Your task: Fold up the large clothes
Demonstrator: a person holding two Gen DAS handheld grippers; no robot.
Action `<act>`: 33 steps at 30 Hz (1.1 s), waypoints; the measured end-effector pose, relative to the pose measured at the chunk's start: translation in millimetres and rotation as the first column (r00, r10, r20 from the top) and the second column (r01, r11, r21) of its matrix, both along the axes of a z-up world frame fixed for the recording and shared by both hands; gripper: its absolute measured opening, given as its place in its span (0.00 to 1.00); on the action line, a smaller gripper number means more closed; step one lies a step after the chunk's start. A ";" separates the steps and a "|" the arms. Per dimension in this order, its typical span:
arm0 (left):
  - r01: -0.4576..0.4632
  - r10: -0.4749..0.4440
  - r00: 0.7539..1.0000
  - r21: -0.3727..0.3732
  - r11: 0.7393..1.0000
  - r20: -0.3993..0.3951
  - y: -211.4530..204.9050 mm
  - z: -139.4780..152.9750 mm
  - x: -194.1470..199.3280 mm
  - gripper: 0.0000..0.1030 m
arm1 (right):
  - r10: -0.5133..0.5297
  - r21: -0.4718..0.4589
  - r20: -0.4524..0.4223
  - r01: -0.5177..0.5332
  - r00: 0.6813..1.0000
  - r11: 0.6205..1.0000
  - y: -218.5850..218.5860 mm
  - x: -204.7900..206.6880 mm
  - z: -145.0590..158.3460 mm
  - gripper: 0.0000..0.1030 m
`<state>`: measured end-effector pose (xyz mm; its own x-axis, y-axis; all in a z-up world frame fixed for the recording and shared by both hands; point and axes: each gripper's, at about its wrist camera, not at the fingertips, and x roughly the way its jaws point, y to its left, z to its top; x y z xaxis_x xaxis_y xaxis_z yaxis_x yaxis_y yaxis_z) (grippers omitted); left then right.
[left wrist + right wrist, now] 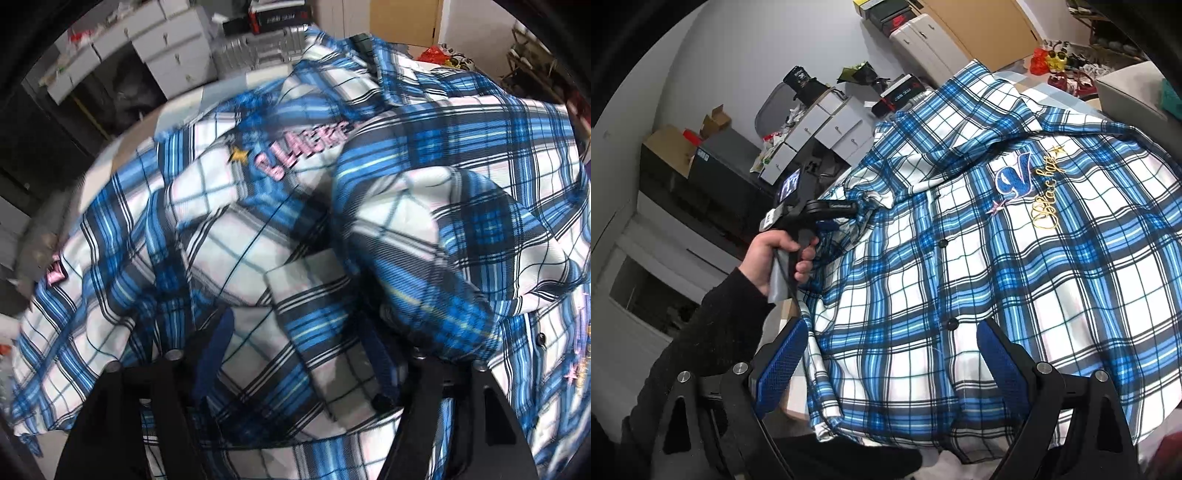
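Right wrist view: the right claw [886, 363] hovers, fingers apart, over the plaid shirt [997, 258] spread on the counter [792, 314]. Left claw [303, 354] is clamped on a bunched shirt fold at its left edge.

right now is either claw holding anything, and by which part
The left claw grips the blue and white plaid shirt by a folded strip of fabric at its side, likely a sleeve. The right claw is open, holding nothing.

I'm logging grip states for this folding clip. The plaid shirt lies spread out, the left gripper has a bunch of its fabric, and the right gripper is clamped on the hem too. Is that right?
Not quite. The right gripper is open, its blue pads wide apart above the plaid shirt, holding nothing, as the right wrist view shows. The left gripper does have a bunch of its fabric.
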<state>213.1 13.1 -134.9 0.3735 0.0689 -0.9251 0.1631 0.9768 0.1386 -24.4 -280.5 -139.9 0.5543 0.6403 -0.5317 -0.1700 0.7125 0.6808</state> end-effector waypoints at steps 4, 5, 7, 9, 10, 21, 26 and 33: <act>0.087 -0.087 0.996 0.033 0.996 0.010 -28.0 -1.0 -6.3 0.03 | -0.003 0.009 -0.006 0.003 1.000 1.000 -2.7 0.7 -0.7 0.91; 0.094 -0.095 0.995 0.053 0.994 0.015 -30.7 -1.1 -7.7 0.02 | -0.002 0.012 -0.009 0.002 1.000 1.000 -3.2 0.8 -1.0 0.91; 0.087 -0.088 0.996 0.048 0.995 0.015 -28.4 2.2 -7.1 0.02 | -0.003 0.013 -0.009 0.003 1.000 1.000 -3.6 0.8 -1.0 0.91; 0.076 -0.077 0.997 0.046 0.996 0.019 -22.0 10.0 -6.6 0.01 | -0.003 0.017 -0.004 0.003 1.000 1.000 -4.3 0.1 -0.7 0.91; 0.074 -0.077 0.996 0.063 0.995 0.038 -16.8 18.3 -7.7 0.01 | -0.003 0.018 -0.003 0.003 1.000 1.000 -4.3 -0.2 -0.4 0.91; -0.071 0.046 0.990 0.191 0.979 0.131 62.2 40.9 0.7 0.01 | 0.004 0.028 -0.004 -0.004 1.000 1.000 -4.7 -1.0 -0.3 0.91; -0.062 0.037 0.995 0.293 0.954 0.090 53.3 -4.5 5.0 0.02 | -0.003 0.022 -0.015 0.004 1.000 1.000 -6.8 0.4 -2.1 0.91; -0.160 0.132 0.983 0.240 0.957 0.130 68.6 21.9 13.1 0.77 | 0.001 0.028 -0.023 0.000 1.000 1.000 -7.6 -0.2 -2.6 0.91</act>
<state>226.2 81.6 -113.0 0.4414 0.3527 -0.8251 -0.0090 0.9212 0.3889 -24.5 -288.1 -142.5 0.5420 0.6552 -0.5263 -0.1544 0.6932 0.7040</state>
